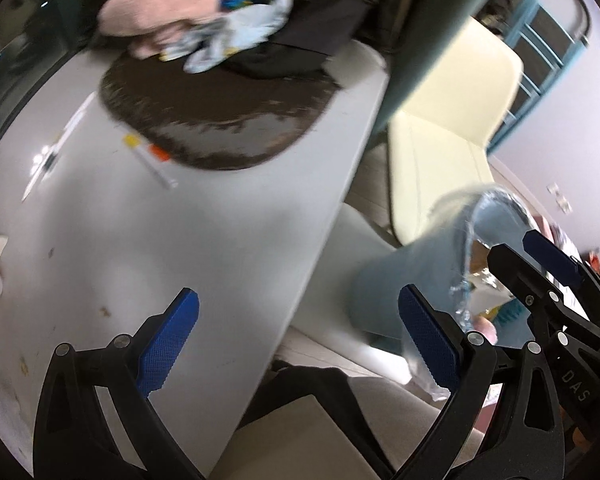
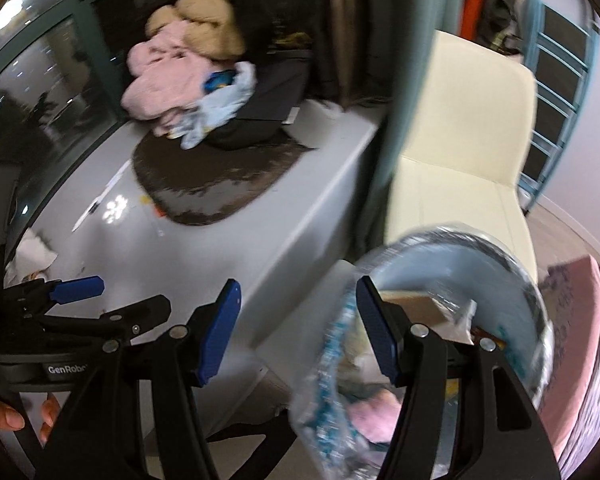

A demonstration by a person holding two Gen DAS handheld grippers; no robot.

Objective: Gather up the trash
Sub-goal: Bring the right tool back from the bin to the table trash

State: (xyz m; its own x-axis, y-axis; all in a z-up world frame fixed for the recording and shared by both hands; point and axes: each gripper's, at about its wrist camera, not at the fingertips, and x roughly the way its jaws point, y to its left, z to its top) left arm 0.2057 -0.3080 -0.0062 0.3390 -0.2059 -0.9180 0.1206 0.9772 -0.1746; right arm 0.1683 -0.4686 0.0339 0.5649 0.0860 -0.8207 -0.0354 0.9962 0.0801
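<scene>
A pale blue trash bin (image 2: pixel 440 264) with a clear plastic liner (image 2: pixel 332 360) stands on the floor beside the grey table (image 1: pixel 180 240); paper scraps lie inside it. My right gripper (image 2: pixel 300 332) is open. Its right finger sits inside the bin's rim, and the liner edge lies between the fingers without being pinched. My left gripper (image 1: pixel 300 340) is open over the table edge with nothing between its fingers; its right finger overlaps the bin (image 1: pixel 412 276). On the table lie a crumpled tissue (image 2: pixel 32 254) and a paper strip (image 1: pixel 152 156).
A cream chair (image 2: pixel 468 152) stands behind the bin. A brown furry mat (image 1: pixel 220 120) and a heap of pink clothes (image 2: pixel 160 68) fill the table's far end. A pink rug (image 2: pixel 580 320) lies at right. A person's fingers (image 2: pixel 4 416) hold the left gripper.
</scene>
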